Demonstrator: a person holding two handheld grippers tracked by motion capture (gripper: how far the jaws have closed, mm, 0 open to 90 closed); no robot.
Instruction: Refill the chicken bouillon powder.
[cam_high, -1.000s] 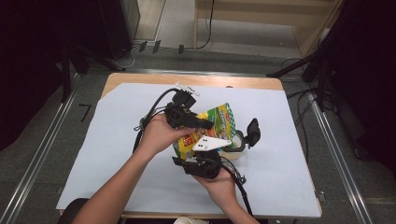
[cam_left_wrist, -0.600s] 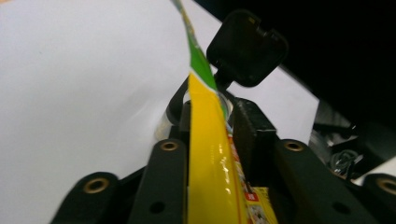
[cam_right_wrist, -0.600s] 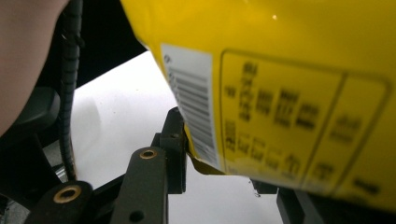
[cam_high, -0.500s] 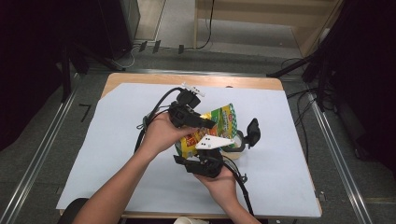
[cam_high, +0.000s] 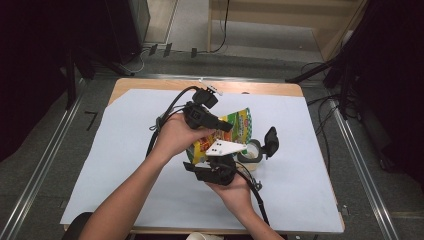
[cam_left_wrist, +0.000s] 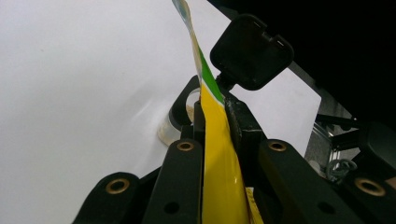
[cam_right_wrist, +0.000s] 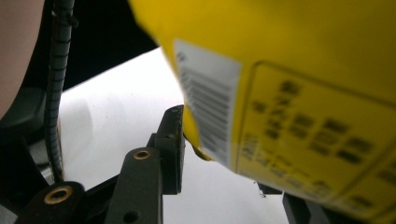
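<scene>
A yellow and green snack bag (cam_high: 235, 122) is held above the white table sheet. My left gripper (cam_high: 226, 126) is shut on its upper edge, and in the left gripper view the thin yellow edge (cam_left_wrist: 217, 154) runs up between the closed jaws of the left gripper (cam_left_wrist: 217, 116). Below the bag, my right gripper (cam_high: 207, 161) has its jaws spread. In the right gripper view the bag's barcode corner (cam_right_wrist: 210, 121) sits inside the right gripper (cam_right_wrist: 233, 154); one fingertip (cam_right_wrist: 173, 135) is beside the bag and the other is mostly hidden behind it.
A small clear container (cam_high: 252, 152) with a black flip lid (cam_high: 271, 141) standing open rests on the sheet just right of the bag, and is also seen behind the bag (cam_left_wrist: 250, 51). White paper (cam_high: 125, 150) covers the wooden table; cables trail from both grippers.
The left gripper and the bag have lifted slightly. The right gripper stays under the bag's lower corner.
</scene>
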